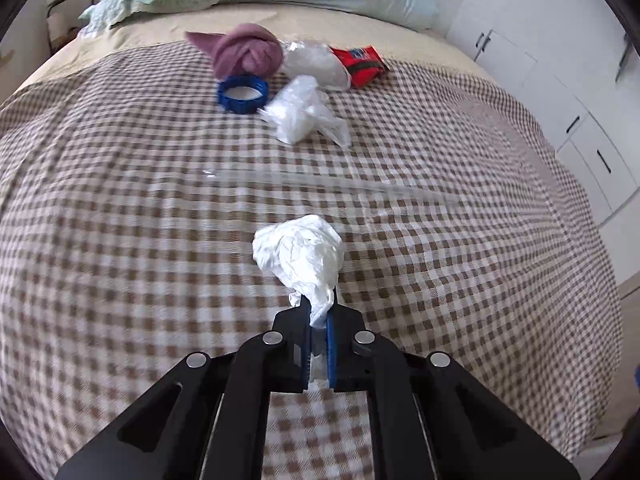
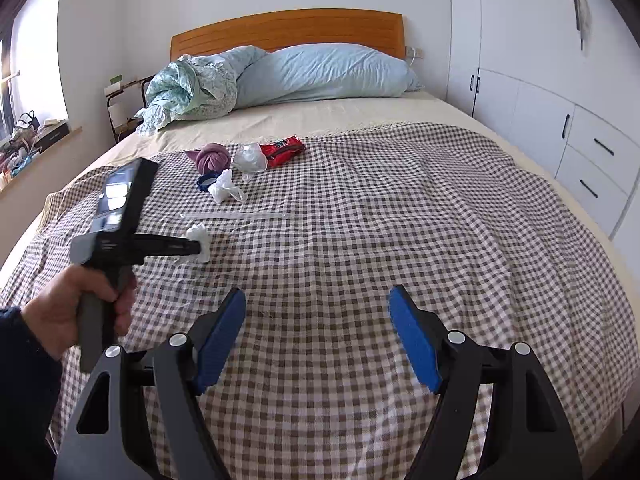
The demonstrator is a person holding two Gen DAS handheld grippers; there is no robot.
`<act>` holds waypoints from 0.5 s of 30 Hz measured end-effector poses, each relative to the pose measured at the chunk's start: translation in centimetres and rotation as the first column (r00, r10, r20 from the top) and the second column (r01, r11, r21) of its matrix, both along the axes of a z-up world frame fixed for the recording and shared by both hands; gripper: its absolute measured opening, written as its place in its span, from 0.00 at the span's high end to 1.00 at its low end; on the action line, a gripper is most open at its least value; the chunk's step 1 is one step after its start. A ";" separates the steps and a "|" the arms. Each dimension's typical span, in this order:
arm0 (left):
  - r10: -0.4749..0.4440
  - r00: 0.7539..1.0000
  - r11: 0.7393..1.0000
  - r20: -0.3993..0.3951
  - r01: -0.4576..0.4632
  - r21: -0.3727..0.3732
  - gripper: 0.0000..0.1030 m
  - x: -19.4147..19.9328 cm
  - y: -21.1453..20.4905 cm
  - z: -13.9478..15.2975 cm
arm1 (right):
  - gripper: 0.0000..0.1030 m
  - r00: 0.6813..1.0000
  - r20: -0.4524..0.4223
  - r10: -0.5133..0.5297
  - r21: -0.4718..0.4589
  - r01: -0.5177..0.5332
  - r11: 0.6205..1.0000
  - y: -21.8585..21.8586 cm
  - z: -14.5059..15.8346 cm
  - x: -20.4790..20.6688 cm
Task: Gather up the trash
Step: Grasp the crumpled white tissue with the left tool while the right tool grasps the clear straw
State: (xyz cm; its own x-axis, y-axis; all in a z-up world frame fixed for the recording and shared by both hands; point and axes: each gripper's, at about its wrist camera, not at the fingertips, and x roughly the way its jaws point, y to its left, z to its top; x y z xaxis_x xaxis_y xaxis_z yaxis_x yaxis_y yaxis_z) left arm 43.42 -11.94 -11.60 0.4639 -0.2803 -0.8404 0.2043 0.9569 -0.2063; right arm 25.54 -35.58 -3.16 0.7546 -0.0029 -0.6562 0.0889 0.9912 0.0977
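My left gripper (image 1: 319,312) is shut on a crumpled white tissue (image 1: 300,256) that rests on the checked blanket (image 1: 440,260). The right wrist view shows the same tissue (image 2: 199,236) at the tip of the left gripper (image 2: 198,249), held by a hand (image 2: 76,304). My right gripper (image 2: 316,332) hangs open over bare blanket (image 2: 360,220), nothing between its blue pads (image 2: 412,336). Farther up the bed lie a white plastic bag (image 1: 300,110), a blue ring lid (image 1: 242,94), a clear crumpled wrapper (image 1: 312,62), a red packet (image 1: 360,64) and a clear straw (image 2: 234,216).
A rolled purple cloth (image 1: 246,50) lies beside the trash. A blue pillow (image 2: 324,70) and bundled bedding (image 2: 188,88) sit by the wooden headboard (image 2: 288,28). White cupboards (image 2: 560,92) line the right wall. A cluttered sill (image 2: 28,140) runs along the left.
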 end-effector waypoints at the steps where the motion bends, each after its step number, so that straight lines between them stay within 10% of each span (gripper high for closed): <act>1: 0.034 0.999 0.999 0.007 -0.034 -0.010 0.97 -0.9 1.3 1.2 | 0.31 1.000 -0.011 -0.004 0.049 0.004 0.999 -0.5 -0.2 1.3; 5: 0.145 0.988 0.978 0.054 -0.135 -0.161 0.97 -6.4 7.9 5.3 | 0.31 0.996 -0.076 0.041 0.193 -0.025 0.981 -2.2 -1.5 8.2; 8: 0.228 0.972 0.966 0.048 -0.220 -0.134 0.97 -8.6 10.6 5.8 | 0.31 0.973 -0.163 0.166 -0.086 -0.182 0.980 0.7 -3.5 14.1; 10: 0.250 0.966 0.955 0.058 -0.236 -0.182 0.97 -8.2 11.6 6.4 | 0.33 0.951 -0.221 0.215 -0.299 -0.276 0.914 3.2 -5.0 16.5; 15: 0.289 0.957 0.928 0.029 -0.273 -0.254 0.97 -6.9 12.6 6.7 | 0.44 0.897 -0.336 0.288 -0.471 -0.424 0.774 6.2 -8.0 20.1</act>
State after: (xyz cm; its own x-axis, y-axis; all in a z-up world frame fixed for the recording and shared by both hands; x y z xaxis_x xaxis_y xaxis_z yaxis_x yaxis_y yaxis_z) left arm 36.53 0.63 -4.86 0.6046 -0.3233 -0.7280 -0.0448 0.8987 -0.4363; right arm 45.64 -29.35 -11.18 0.5966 -0.1556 -0.7873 -0.3287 0.8476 -0.4166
